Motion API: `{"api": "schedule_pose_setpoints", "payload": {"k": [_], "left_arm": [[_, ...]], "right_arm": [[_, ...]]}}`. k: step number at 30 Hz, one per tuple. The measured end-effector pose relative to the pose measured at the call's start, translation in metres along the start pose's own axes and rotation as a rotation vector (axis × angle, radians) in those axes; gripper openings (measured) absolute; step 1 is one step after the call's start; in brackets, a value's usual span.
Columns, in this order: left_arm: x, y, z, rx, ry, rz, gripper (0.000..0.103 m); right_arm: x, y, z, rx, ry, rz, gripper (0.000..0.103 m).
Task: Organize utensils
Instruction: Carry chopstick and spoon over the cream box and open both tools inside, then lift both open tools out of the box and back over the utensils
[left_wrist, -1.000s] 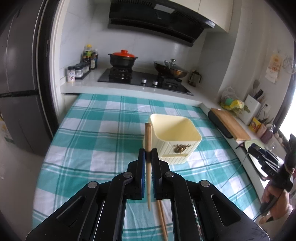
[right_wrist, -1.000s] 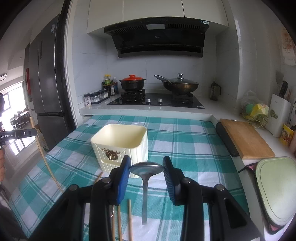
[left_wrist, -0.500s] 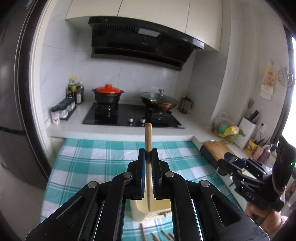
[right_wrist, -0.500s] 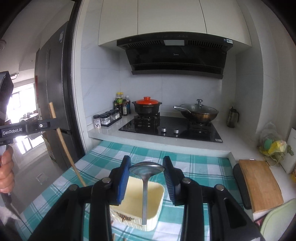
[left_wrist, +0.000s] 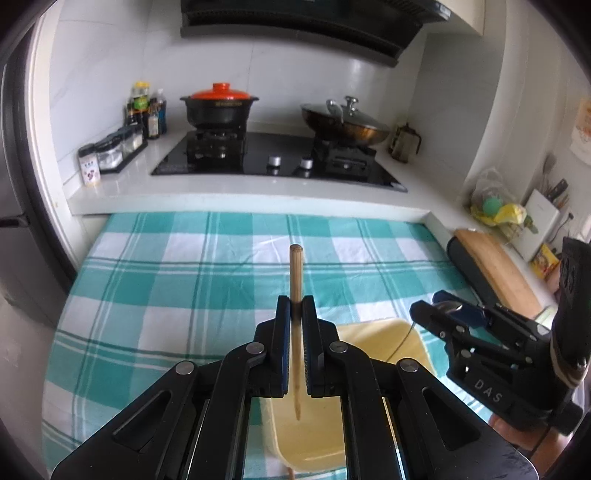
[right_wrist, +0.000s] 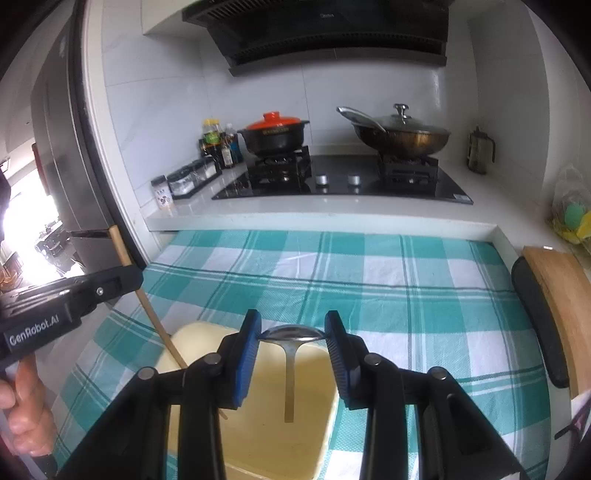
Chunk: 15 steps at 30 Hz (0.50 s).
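My left gripper is shut on a wooden chopstick that stands upright, its thin end hanging inside the cream utensil box below. My right gripper is shut on the bowl of a metal spoon, whose handle hangs down over the same box. The right gripper also shows at the right of the left wrist view. The left gripper and its chopstick show at the left of the right wrist view, the chopstick slanting into the box.
The box stands on a table with a teal checked cloth. Behind is a counter with a hob, a black pot with a red lid and a wok. A wooden cutting board lies at the right.
Both grippers have come down from high above the table. The chopstick and the spoon now hang over and into the cream box.
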<state>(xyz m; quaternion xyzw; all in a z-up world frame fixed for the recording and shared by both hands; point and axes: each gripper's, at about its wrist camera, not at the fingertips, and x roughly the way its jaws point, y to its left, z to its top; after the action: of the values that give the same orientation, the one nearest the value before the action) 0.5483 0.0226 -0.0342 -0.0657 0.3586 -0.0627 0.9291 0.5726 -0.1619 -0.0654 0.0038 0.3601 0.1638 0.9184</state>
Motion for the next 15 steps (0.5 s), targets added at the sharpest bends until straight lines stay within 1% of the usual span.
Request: {"api": "schedule_pose_setpoints", "payload": {"k": [2, 4, 6, 7, 8, 9, 10, 14, 15], "left_arm": [[0.011, -0.001, -0.004, 0.014, 0.006, 0.014, 0.004], [0.017, -0.003, -0.005, 0.03, 0.002, 0.034, 0.005], [0.024, -0.001, -0.004, 0.024, 0.016, 0.055, 0.007], [0.027, 0.002, -0.004, 0.01, 0.03, 0.056, 0.018], [0.028, 0.005, -0.004, -0.004, 0.042, 0.053, 0.028], [0.025, 0.009, -0.006, -0.015, 0.038, 0.055, 0.046], [0.019, 0.012, -0.009, -0.019, 0.024, 0.066, 0.054], [-0.018, 0.027, -0.026, 0.027, 0.01, 0.077, 0.056], [-0.03, 0.031, -0.033, 0.042, 0.01, 0.081, 0.059]], "right_arm": [[0.013, -0.006, -0.004, 0.012, 0.036, -0.005, 0.036], [0.018, -0.007, -0.005, 0.011, 0.035, -0.019, 0.036], [0.024, -0.008, -0.002, 0.022, 0.053, -0.02, 0.037], [0.026, -0.008, -0.001, 0.029, 0.067, -0.025, 0.041], [0.026, -0.007, 0.0, 0.031, 0.072, -0.032, 0.053], [0.023, -0.006, 0.001, 0.03, 0.067, -0.034, 0.058], [0.017, -0.005, 0.002, 0.026, 0.057, -0.032, 0.06], [-0.022, 0.003, -0.004, -0.004, 0.021, -0.034, 0.06], [-0.036, 0.005, -0.008, -0.014, 0.012, -0.03, 0.06]]}}
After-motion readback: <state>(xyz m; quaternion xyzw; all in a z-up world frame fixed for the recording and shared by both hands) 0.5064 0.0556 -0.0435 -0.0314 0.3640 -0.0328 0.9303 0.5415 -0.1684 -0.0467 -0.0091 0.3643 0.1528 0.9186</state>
